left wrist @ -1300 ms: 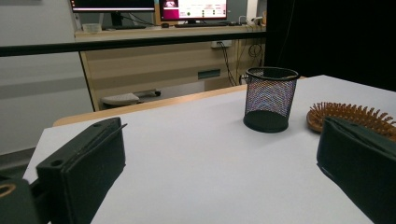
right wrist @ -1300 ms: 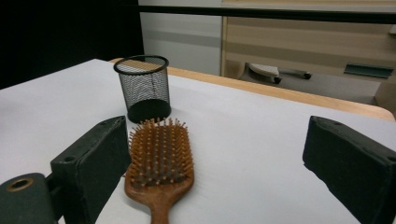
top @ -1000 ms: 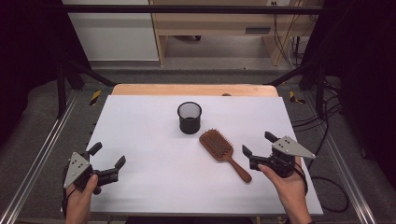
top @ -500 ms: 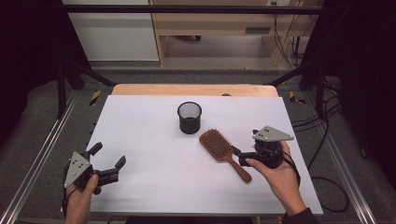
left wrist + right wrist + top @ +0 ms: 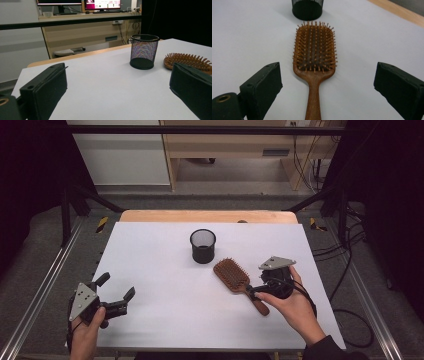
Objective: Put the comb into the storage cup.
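A wooden paddle hairbrush lies bristles up on the white table, right of centre, its handle pointing toward the near right. My right gripper is open at the handle, one jaw on each side of it. In the right gripper view the brush lies straight ahead, its handle running down between the wide-open jaws of this gripper. My left gripper is open and holds nothing at the near left corner. The left gripper looks across the table at the brush.
A black mesh cup stands upright just behind the brush head, also ahead in the left gripper view and at the top of the right gripper view. A wooden strip borders the table's far edge. Metal rails flank the table.
My right gripper has moved left from the table's right edge to the brush handle, jaws still open. The left gripper, brush and cup have stayed put.
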`<state>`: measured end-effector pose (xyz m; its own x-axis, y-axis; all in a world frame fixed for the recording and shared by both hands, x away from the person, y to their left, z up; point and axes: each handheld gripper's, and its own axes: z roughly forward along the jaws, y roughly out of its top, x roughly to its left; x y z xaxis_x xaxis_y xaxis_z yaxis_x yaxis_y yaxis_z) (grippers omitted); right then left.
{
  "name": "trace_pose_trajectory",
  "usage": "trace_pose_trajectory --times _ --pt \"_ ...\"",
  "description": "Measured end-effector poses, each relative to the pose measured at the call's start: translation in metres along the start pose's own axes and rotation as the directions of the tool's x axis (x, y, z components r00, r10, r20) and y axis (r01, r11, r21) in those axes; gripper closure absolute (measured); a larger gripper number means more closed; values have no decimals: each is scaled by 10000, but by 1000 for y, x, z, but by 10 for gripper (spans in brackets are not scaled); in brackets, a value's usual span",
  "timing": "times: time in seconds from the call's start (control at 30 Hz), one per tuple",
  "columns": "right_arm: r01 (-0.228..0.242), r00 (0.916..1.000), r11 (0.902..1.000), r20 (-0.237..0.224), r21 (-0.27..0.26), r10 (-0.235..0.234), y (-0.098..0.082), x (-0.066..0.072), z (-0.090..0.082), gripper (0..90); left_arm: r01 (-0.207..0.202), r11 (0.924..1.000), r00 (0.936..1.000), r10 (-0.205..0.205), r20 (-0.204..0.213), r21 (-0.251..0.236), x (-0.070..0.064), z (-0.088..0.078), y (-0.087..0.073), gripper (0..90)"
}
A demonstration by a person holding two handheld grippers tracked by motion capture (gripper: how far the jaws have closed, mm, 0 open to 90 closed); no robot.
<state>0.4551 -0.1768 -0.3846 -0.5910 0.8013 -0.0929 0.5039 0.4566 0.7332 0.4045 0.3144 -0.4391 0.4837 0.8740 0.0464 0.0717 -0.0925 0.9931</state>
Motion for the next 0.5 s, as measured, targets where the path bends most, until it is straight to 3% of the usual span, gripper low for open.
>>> trace_pose_trajectory --times 0.23,0.5 --pt "41 10000 9954 -13 959 -40 -5 1 10 83 -19 10000 10000 19 13 17 0 0 0 14" --pt "-157 9996 9786 -186 2050 200 -11 3 23 80 -76 9999 10000 75 56 67 -1 1 0 14"
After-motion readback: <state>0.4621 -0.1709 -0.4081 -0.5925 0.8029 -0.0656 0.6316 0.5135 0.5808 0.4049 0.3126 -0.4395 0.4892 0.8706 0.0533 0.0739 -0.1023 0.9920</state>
